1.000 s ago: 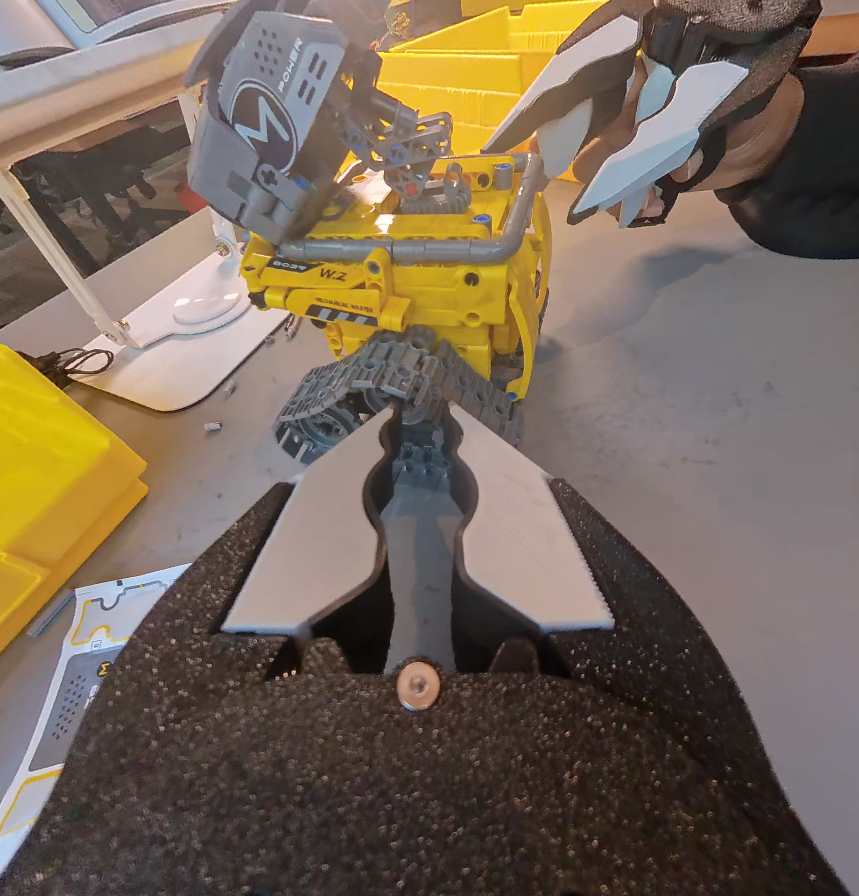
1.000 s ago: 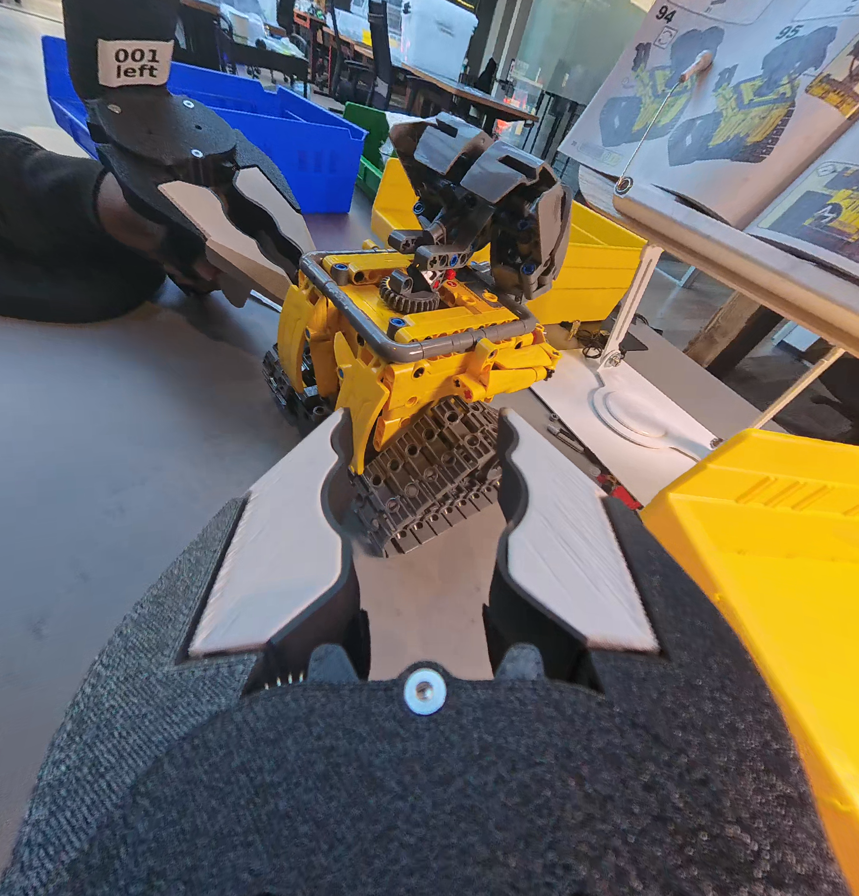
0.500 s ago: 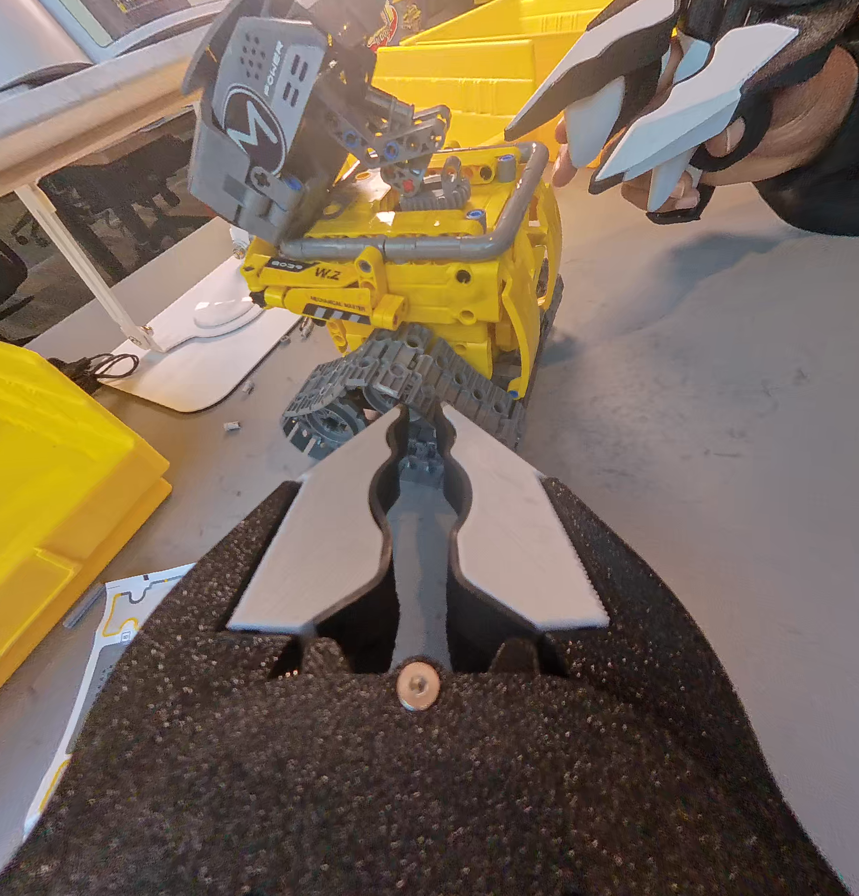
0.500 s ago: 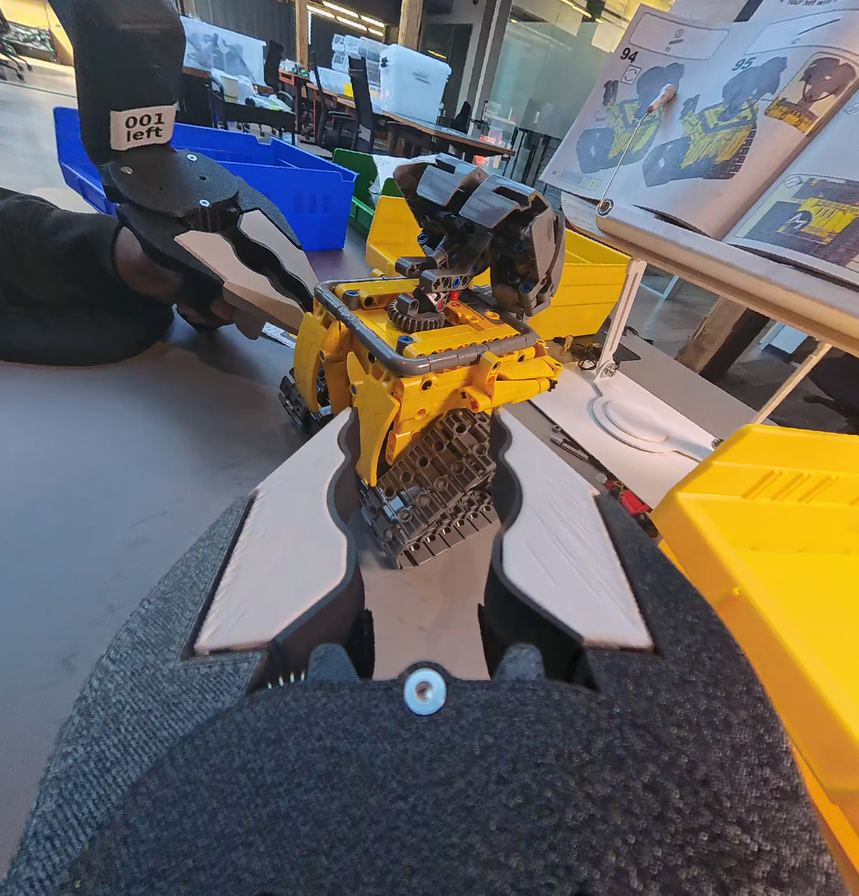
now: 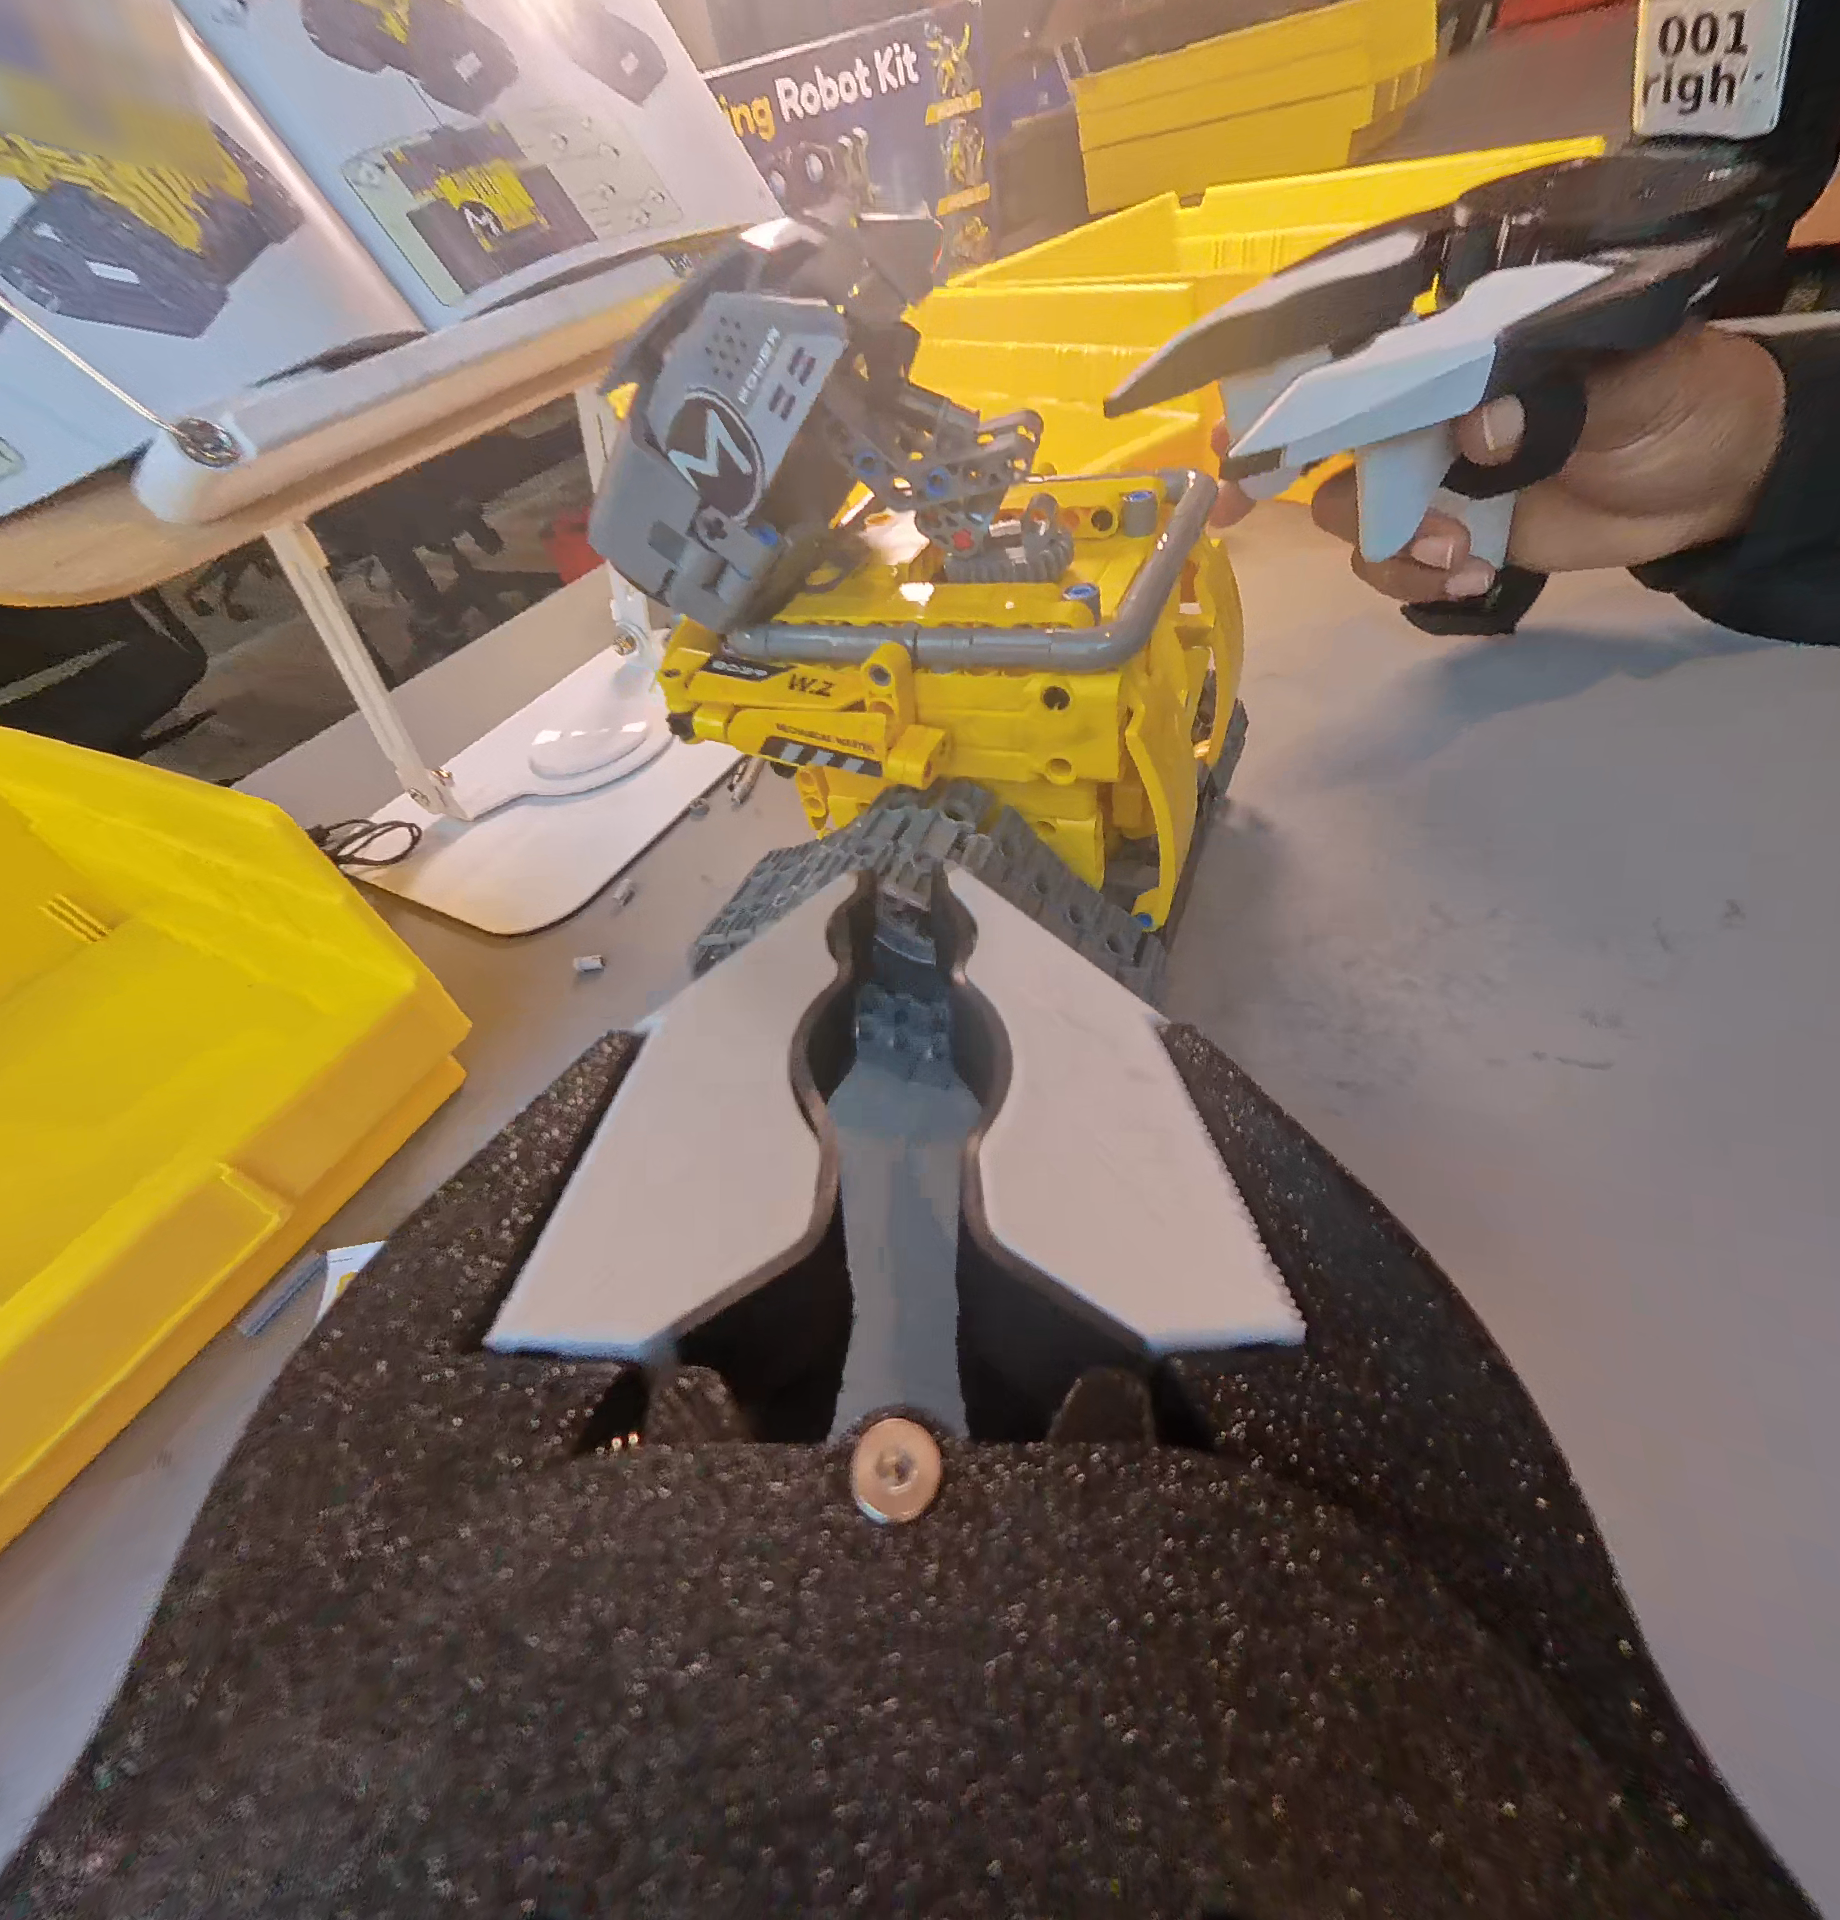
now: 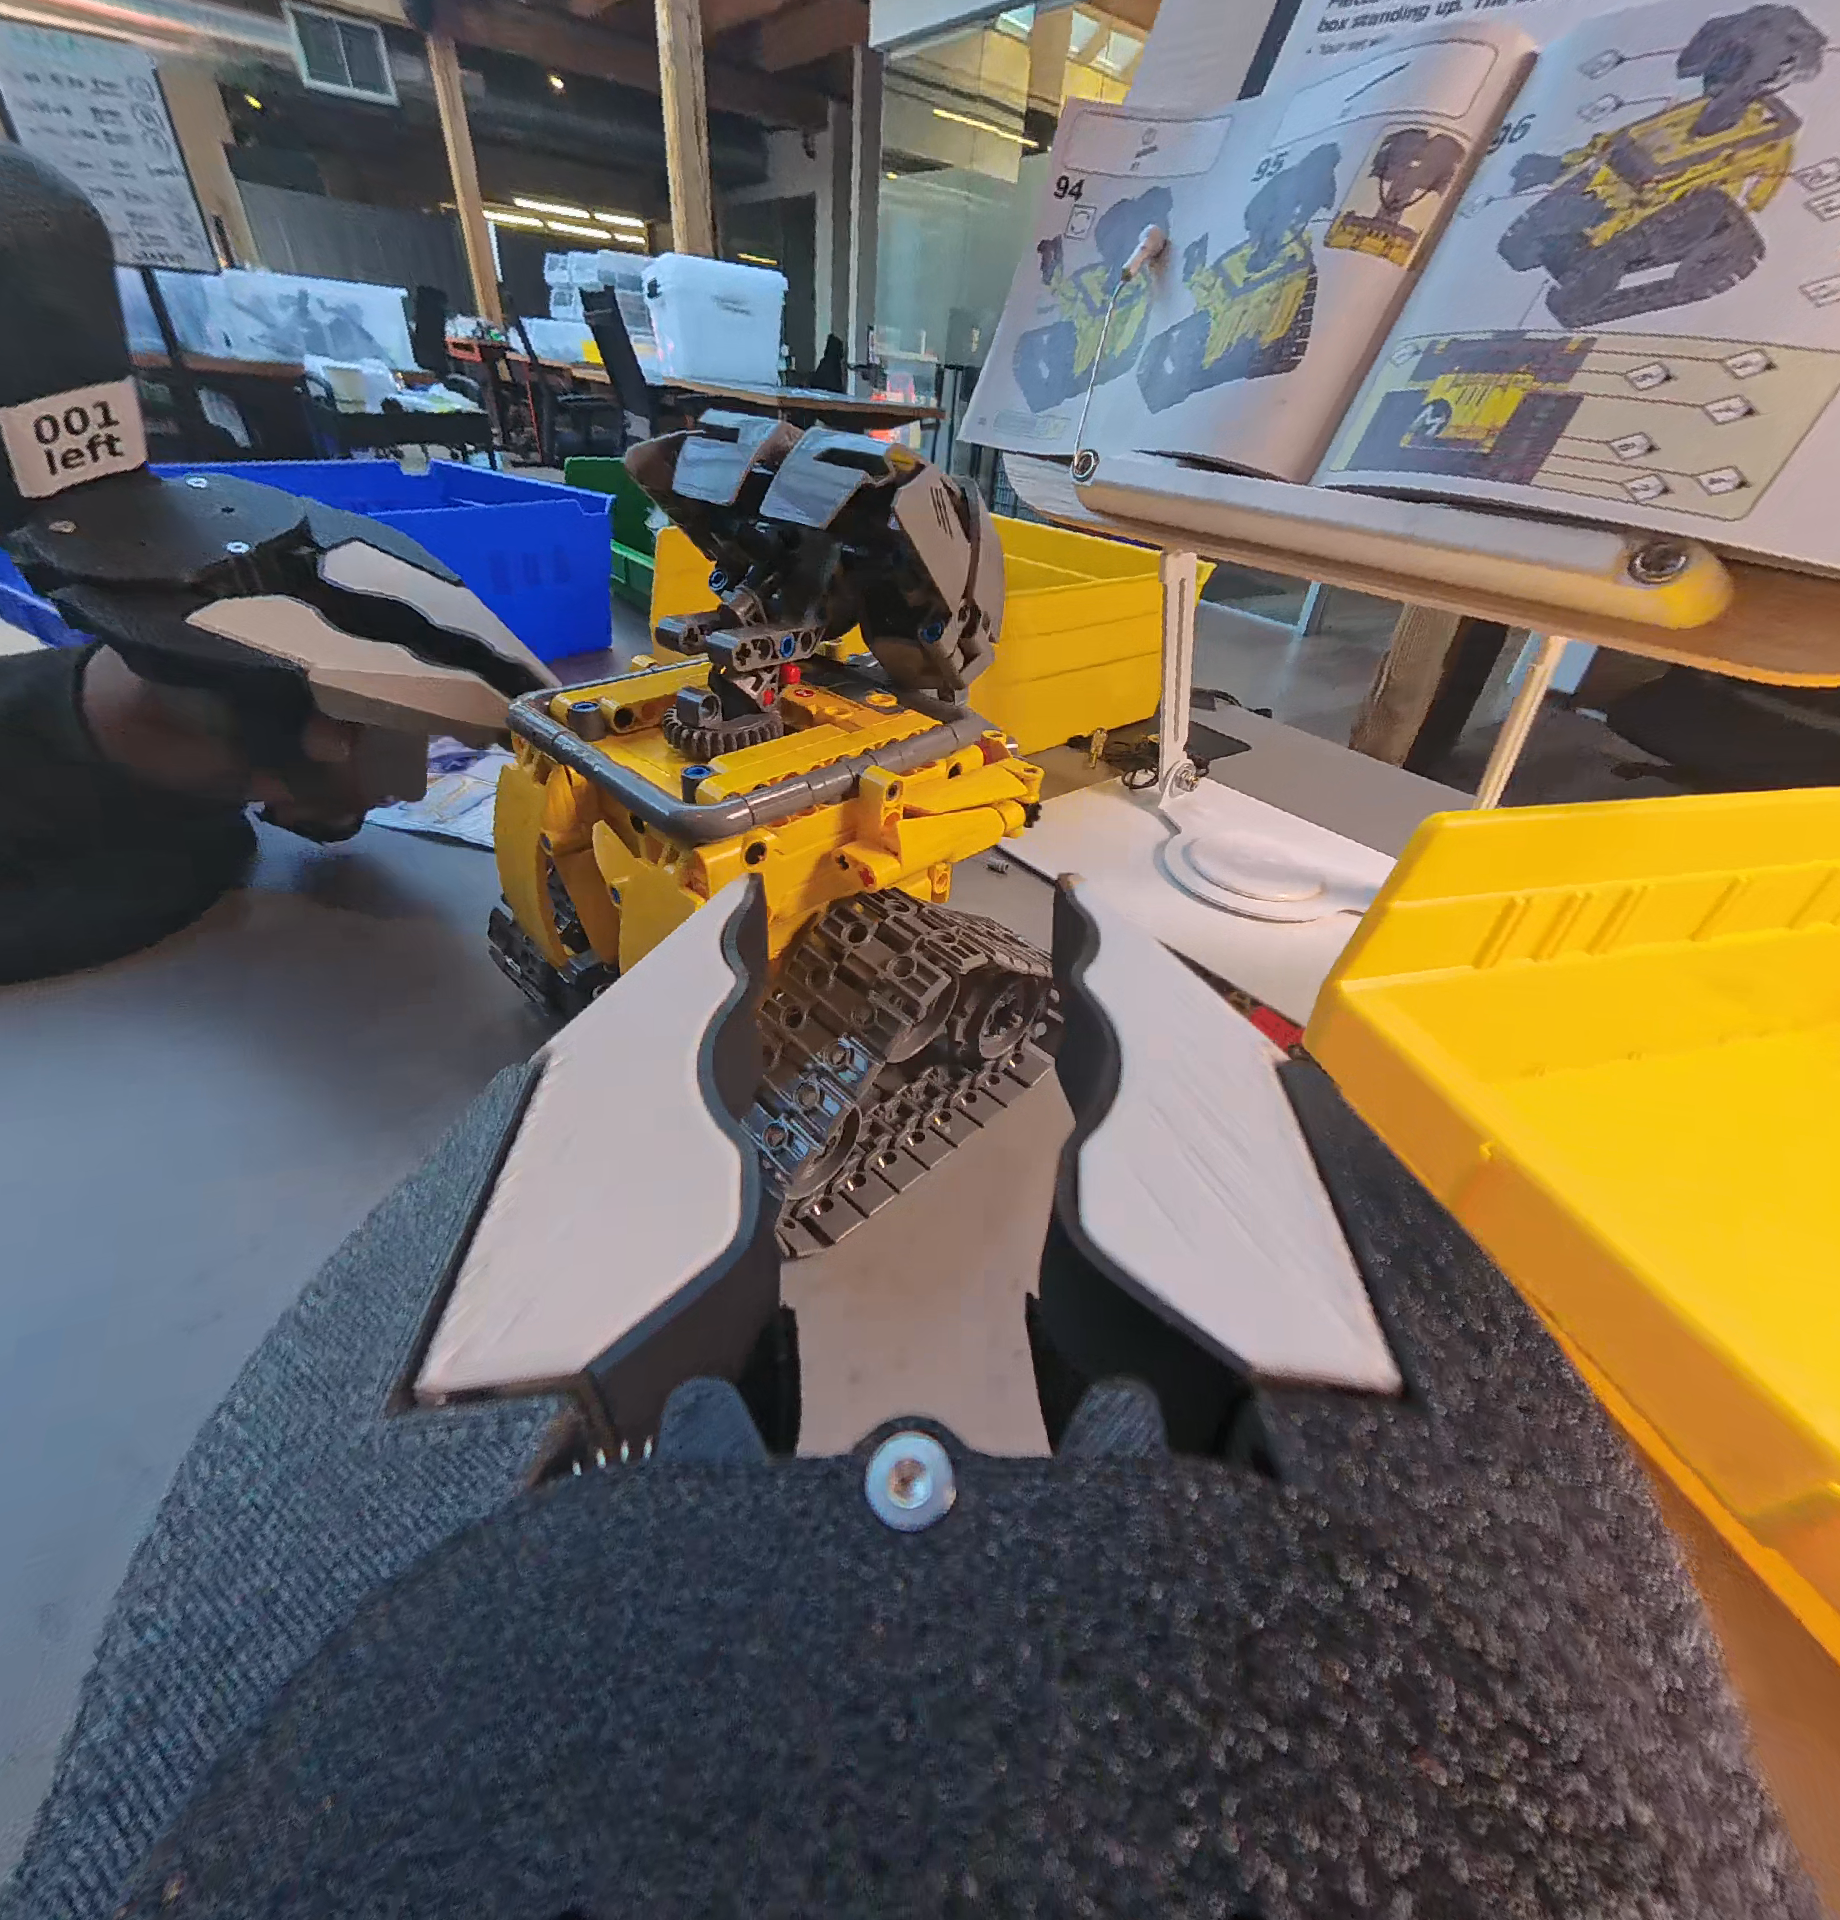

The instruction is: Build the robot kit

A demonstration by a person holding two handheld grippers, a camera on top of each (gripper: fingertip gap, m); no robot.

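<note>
A yellow brick-built robot (image 5: 957, 686) with grey tracks and a tilted dark grey head (image 5: 729, 436) stands on the grey surface (image 5: 1518, 987). The left tool (image 5: 900, 883) is nearly clenched, tips at the near track; whether it grips a link I cannot tell. The right tool (image 6: 905, 894) is spread wide either side of the other track. Yellow bins (image 6: 1622, 1091) flank the robot, contents unseen. A booklet stand (image 6: 1363, 540) sits beside it. Bare surface lies on the robot's other side.
</note>
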